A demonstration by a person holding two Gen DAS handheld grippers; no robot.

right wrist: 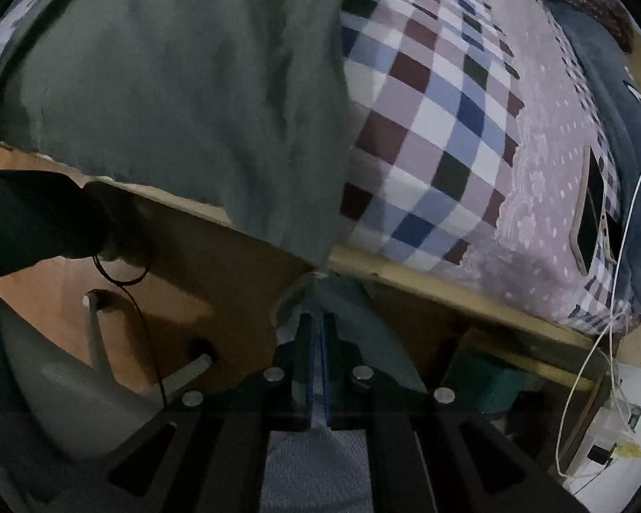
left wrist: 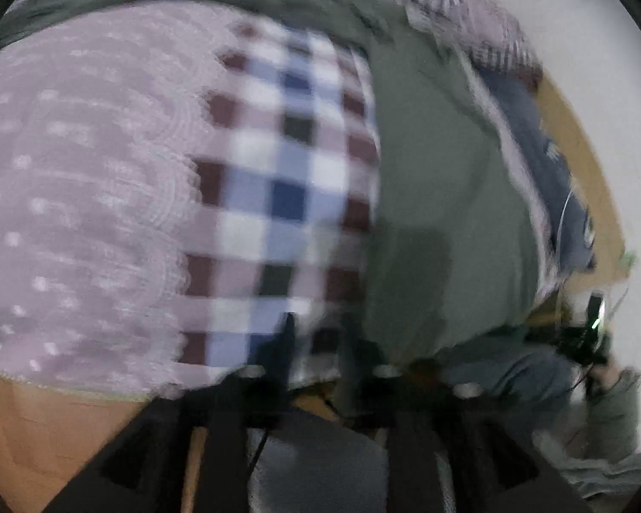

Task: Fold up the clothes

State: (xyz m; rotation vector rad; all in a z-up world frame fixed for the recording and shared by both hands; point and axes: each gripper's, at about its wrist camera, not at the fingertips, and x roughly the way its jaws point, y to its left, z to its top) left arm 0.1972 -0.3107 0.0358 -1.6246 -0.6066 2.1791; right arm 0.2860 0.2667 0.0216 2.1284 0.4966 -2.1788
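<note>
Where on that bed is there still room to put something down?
The checked sheet lies bare between the green garment and the pink dotted cover. The near part of the pink cover is free too. Farther along it is crowded: a phone with a white cable lies by the blue bedding. The green garment takes up the other side.

The checked sheet lies bare beside the green garment. A phone and white cable block the far edge.
</note>
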